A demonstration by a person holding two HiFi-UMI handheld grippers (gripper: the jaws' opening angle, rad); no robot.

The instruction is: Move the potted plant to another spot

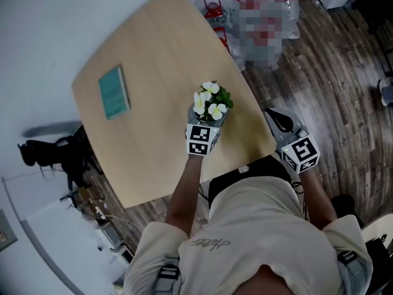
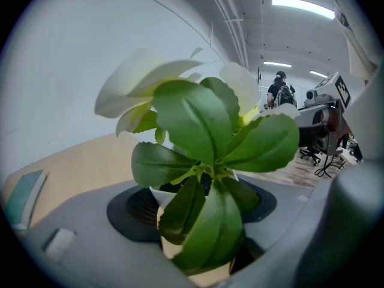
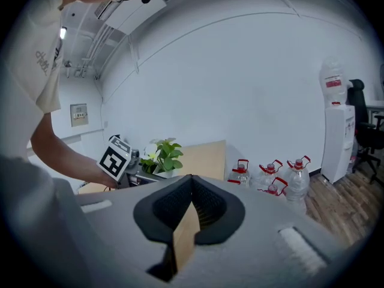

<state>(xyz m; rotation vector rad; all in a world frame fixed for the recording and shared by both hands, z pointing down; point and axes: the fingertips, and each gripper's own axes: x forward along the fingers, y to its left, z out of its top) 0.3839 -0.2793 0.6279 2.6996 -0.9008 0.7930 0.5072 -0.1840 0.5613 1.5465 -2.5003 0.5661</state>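
The potted plant (image 1: 212, 103), green leaves and white flowers in a small white pot, is over the right part of the light wooden table (image 1: 153, 60). My left gripper (image 1: 207, 123) is shut on the pot from the near side. In the left gripper view the leaves (image 2: 204, 161) fill the space between the two dark pads (image 2: 135, 212). Whether the pot rests on the table is hidden. My right gripper (image 1: 277, 120) hovers by the table's right edge, shut and empty, its tips meeting (image 3: 191, 182). It looks toward the plant (image 3: 162, 155).
A teal book (image 1: 113, 92) lies on the table's left part. Several red-capped water bottles (image 1: 212, 8) stand on the wooden floor beyond the table's far right side. A water dispenser (image 3: 335, 131) stands by the wall.
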